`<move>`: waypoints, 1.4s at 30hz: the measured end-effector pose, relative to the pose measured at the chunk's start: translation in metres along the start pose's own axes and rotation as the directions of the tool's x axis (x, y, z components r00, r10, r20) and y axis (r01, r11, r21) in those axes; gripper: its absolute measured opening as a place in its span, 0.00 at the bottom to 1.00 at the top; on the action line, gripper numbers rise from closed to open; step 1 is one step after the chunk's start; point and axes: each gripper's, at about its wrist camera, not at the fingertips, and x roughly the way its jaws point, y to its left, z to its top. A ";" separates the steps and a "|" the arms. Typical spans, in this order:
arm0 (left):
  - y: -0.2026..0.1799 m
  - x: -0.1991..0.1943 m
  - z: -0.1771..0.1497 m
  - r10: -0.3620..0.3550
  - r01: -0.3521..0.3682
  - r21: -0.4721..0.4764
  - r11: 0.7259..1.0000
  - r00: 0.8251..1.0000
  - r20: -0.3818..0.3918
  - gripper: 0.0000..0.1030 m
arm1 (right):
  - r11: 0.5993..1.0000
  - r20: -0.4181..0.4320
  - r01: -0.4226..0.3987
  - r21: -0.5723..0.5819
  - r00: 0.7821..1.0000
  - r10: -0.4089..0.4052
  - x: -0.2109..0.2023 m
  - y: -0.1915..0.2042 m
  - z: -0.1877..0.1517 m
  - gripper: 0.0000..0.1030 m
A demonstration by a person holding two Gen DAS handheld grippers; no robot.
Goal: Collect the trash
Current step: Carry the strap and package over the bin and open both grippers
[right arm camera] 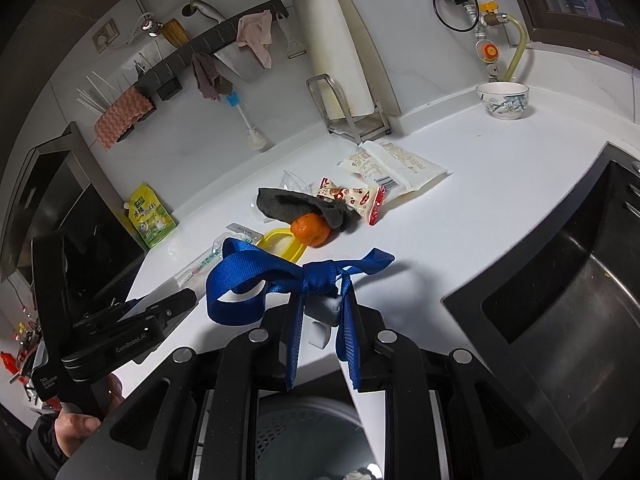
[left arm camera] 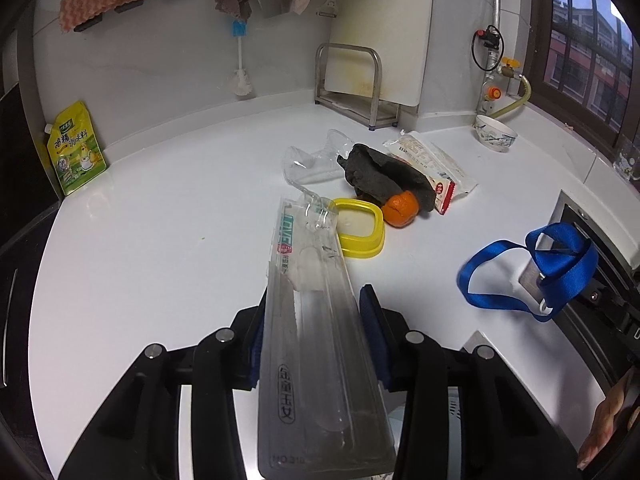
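Note:
My left gripper [left arm camera: 318, 300] is shut on a long clear plastic toothbrush package [left arm camera: 316, 320], held over the white counter [left arm camera: 160, 248]. My right gripper [right arm camera: 320, 316] is shut on a blue lanyard strap [right arm camera: 280, 272] with a small white tag [right arm camera: 324, 316]; the strap also shows in the left wrist view [left arm camera: 528, 276]. Further off lie a grey rag [left arm camera: 384, 176] over an orange [left arm camera: 400, 208], a yellow lid [left arm camera: 358, 226], clear plastic wrap [left arm camera: 308, 164] and snack wrappers [left arm camera: 432, 164]. A trash bin [right arm camera: 312, 440] sits below the right gripper.
A sink [right arm camera: 568, 292] is at the right. A bowl [left arm camera: 496, 134] stands by the gas pipe. A green pouch [left arm camera: 76, 148] leans at the left wall. A metal rack [left arm camera: 352, 80] with a cutting board stands at the back.

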 end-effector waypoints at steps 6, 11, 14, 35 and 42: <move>0.002 -0.018 -0.008 -0.015 0.015 0.010 1.000 1.000 0.018 0.39 | 1.000 0.009 0.000 -0.002 1.000 0.000 -0.013 0.010 -0.008 0.18; 0.005 -0.031 -0.016 -0.030 0.030 0.009 1.000 0.999 0.022 0.39 | 1.000 0.015 -0.003 -0.003 1.000 0.003 -0.021 0.019 -0.014 0.18; 0.006 -0.039 -0.022 -0.040 0.040 0.012 0.999 0.999 0.022 0.39 | 1.000 0.017 -0.002 -0.003 1.000 0.002 -0.026 0.022 -0.019 0.18; -0.021 -0.120 -0.100 -0.186 0.181 0.137 0.974 0.982 0.025 0.39 | 1.000 -0.030 0.019 -0.002 0.999 -0.019 -0.070 0.053 -0.098 0.18; -0.032 -0.135 -0.134 -0.238 0.238 0.173 0.956 0.971 -0.026 0.39 | 0.999 -0.070 0.042 0.014 0.997 -0.041 -0.077 0.053 -0.133 0.18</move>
